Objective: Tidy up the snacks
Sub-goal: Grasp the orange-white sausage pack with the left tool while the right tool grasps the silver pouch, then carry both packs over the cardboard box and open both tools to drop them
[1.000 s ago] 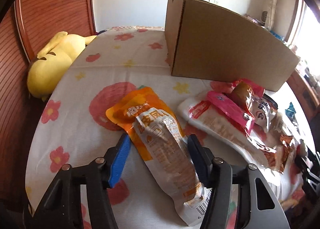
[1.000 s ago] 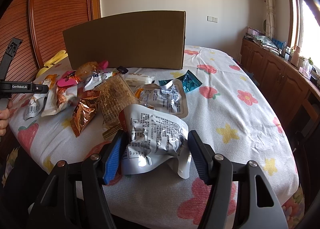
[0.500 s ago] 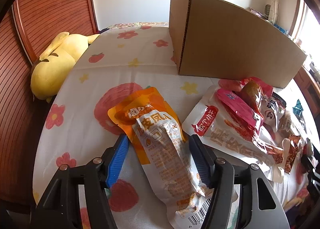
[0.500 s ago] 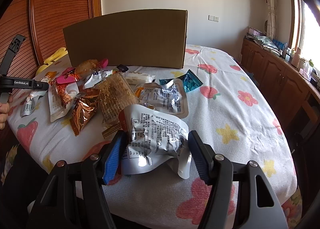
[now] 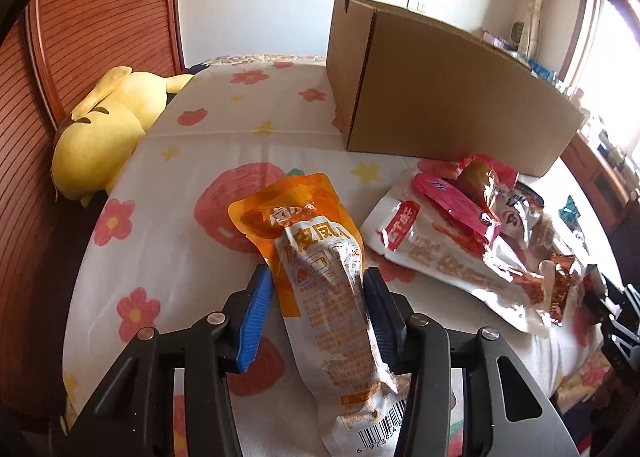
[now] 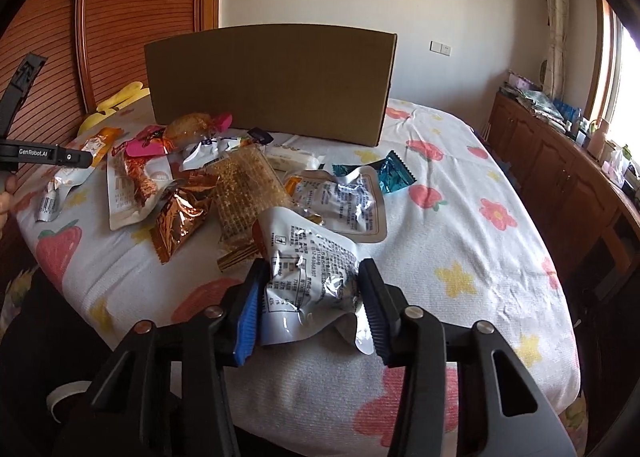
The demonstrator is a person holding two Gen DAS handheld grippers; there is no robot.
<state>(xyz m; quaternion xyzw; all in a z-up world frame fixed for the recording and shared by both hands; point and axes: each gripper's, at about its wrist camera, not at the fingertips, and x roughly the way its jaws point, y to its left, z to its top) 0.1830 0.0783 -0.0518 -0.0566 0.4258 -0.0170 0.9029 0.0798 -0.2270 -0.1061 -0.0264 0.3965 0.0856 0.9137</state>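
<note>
My left gripper [image 5: 318,281] is shut on an orange and white snack pouch [image 5: 324,269], its pads pressing both sides. My right gripper [image 6: 310,277] is shut on a silver foil pouch [image 6: 312,269] that crumples between the pads. A brown cardboard box [image 5: 440,97] stands at the back of the flowered bed; it also shows in the right wrist view [image 6: 272,77]. A pile of loose snacks [image 6: 224,181] lies in front of the box. The left gripper with its pouch shows at the left edge of the right wrist view [image 6: 48,153].
A yellow plush toy [image 5: 104,129] lies at the bed's left edge by a wooden panel wall [image 5: 100,17]. A large white and red pouch [image 5: 452,253] lies right of my left gripper. A wooden sideboard [image 6: 560,161] runs along the right wall.
Both grippers have closed: the left on the orange and white pouch, the right on the silver pouch. The left view has risen a little.
</note>
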